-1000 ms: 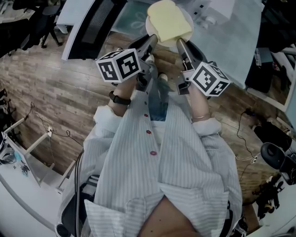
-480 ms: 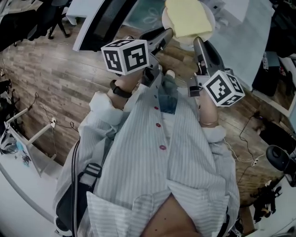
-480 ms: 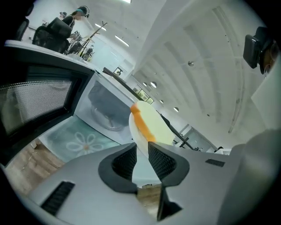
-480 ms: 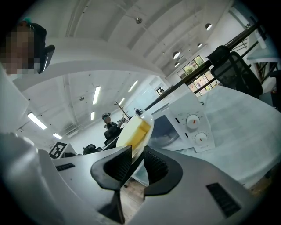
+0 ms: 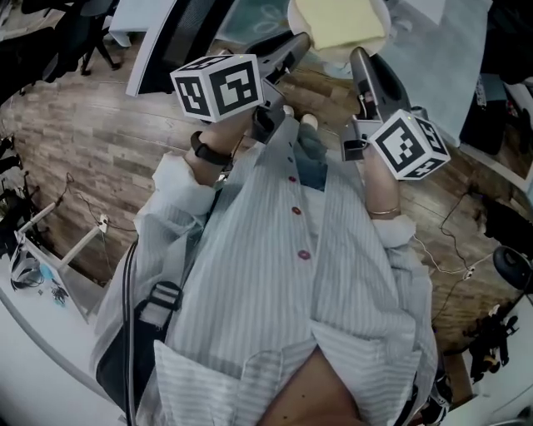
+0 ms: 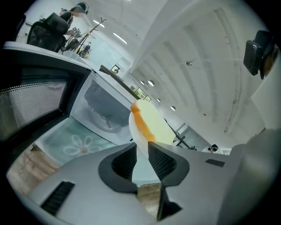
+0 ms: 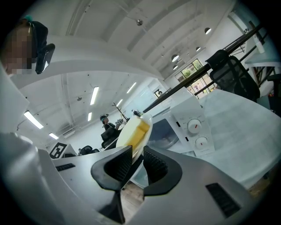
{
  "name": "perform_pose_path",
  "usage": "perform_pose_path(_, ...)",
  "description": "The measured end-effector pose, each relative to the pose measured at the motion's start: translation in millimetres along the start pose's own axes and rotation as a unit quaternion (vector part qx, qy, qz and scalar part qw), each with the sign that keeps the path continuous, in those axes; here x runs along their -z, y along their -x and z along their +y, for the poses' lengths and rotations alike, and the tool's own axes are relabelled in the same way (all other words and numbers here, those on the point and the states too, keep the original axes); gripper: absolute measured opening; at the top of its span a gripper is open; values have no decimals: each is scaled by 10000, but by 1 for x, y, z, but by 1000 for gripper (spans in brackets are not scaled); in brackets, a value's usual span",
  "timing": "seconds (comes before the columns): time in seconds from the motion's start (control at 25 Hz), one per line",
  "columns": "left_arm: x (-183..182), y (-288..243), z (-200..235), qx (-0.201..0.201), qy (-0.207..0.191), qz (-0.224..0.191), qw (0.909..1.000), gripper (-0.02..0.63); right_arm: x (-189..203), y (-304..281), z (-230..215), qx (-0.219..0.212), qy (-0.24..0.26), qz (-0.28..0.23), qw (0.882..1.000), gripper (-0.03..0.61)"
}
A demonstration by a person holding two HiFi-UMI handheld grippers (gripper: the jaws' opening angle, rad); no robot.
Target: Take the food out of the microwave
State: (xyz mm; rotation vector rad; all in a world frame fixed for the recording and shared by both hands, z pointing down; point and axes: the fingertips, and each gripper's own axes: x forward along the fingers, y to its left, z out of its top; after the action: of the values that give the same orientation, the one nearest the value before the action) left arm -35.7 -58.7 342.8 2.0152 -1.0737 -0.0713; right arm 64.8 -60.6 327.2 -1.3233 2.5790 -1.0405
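A white plate (image 5: 376, 25) carrying a pale yellow slab of food (image 5: 337, 21) is held in the air at the top of the head view, in front of the open microwave (image 6: 99, 116). My left gripper (image 5: 293, 48) is shut on the plate's left rim (image 6: 139, 147); the food's orange edge (image 6: 142, 123) shows just past its jaws. My right gripper (image 5: 363, 60) grips the right rim (image 7: 141, 134), its jaws closing with the rim between the pads. The food (image 7: 134, 131) lies beyond them.
The microwave's dark door (image 6: 30, 103) hangs open at the left, and its floor (image 6: 72, 143) has a flower pattern. Its knobs (image 7: 194, 127) face me. A cloth-covered table (image 5: 433, 62) is at the right; wooden floor (image 5: 100, 141), chairs and cables lie below.
Both grippers and the plate have risen together and now sit nearer the top edge of the head view. The grip on both rims is unchanged.
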Motion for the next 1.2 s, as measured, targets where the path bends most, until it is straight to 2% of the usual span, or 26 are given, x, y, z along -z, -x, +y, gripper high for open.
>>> perform_pose_path(0.44, -7, -4, -6, 140, -132, 79, 9998, 79, -3, 3, -4, 106, -121, -117, 9998, 97)
perform_pose_path(1.2, -5, -5, -5, 110, -54, 94, 9999, 80, -8, 2, -2, 4, -124, -140, 9998, 83)
